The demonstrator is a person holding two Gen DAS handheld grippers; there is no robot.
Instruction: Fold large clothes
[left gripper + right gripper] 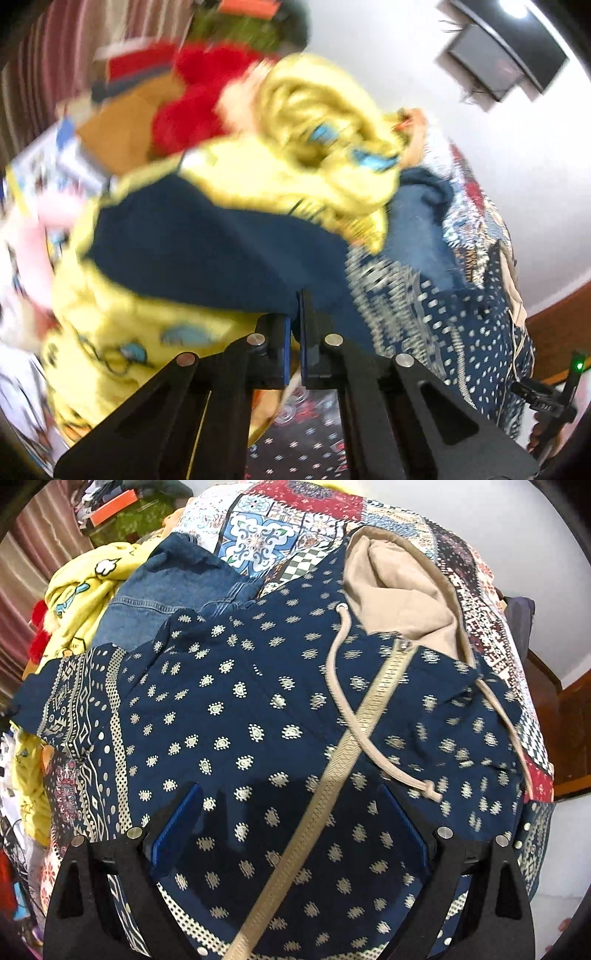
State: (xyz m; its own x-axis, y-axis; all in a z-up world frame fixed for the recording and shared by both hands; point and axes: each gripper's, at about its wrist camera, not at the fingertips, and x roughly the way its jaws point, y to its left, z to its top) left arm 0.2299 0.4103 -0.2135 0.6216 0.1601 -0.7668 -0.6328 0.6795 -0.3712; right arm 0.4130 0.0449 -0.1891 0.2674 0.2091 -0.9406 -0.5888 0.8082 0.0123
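Right wrist view: the right tool (pixel 290 823) is held spread wide over the navy patterned hoodie (pixel 229 716), nothing gripped. The hoodie is laid front-up on the patchwork bedspread (pixel 280 528), zipper (pixel 343 757) closed, tan-lined hood (pixel 402 590) up top, so it's spread out but pretty much unfolded yet. On the blurry left wrist view, the left tool (pixel 294 339) is clenched on a dark navy fabric edge (pixel 207 251), probably a sleeve, hard to tell. A yellow cartoon-print garment (pixel 317 147) and denim piece (pixel 173 587) are piled beside, apparently unfolded too.
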